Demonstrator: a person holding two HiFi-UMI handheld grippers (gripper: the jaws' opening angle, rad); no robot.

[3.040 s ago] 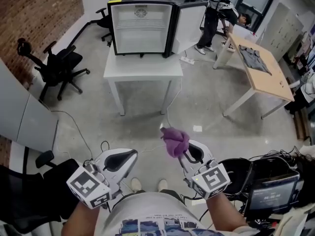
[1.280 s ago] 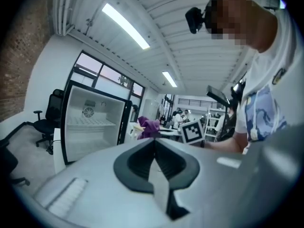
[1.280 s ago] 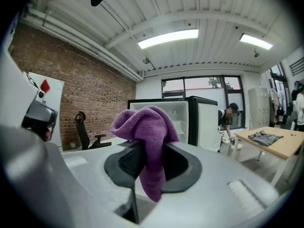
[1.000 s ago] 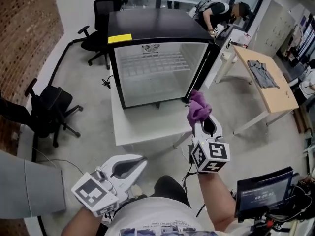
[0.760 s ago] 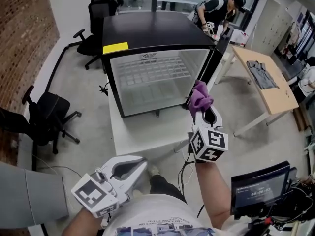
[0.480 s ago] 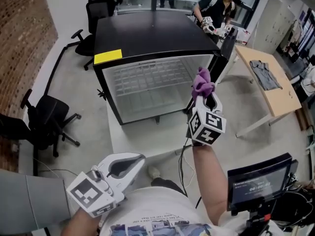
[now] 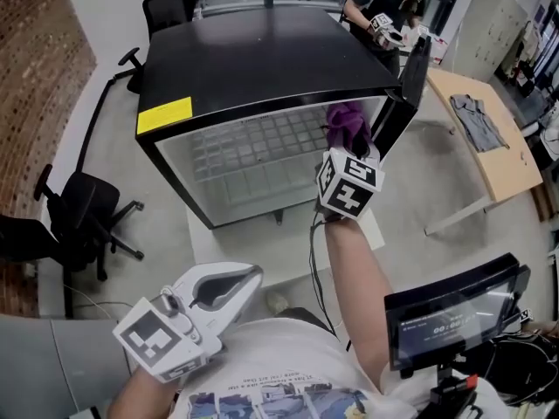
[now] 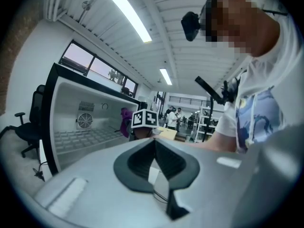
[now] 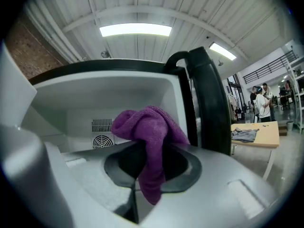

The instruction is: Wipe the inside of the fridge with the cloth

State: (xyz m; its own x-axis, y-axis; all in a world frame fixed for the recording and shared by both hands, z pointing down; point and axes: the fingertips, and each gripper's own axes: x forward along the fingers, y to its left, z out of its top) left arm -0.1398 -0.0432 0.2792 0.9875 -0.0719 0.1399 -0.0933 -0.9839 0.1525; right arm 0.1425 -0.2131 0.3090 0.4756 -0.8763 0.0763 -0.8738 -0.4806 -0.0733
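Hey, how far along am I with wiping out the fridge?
Done: the door of the fridge stands open, and the right tongs are shut on the purple cloth. In hand: the cloth is held up at the opening's right edge, near the top. Left: the wiping itself; no contact with the walls or wire shelf shows. The left tongs are shut, empty, held low.

The fridge (image 7: 262, 55) front stands open and unobstructed. The door (image 7: 416, 59) bounds the approach on the right, just beside the right tool (image 7: 351, 138) and its cloth (image 7: 347, 119). Inside, a wire shelf (image 7: 249, 147) spans the full width, with free room above it. The counter (image 7: 218, 247) strip in front offers free passage.
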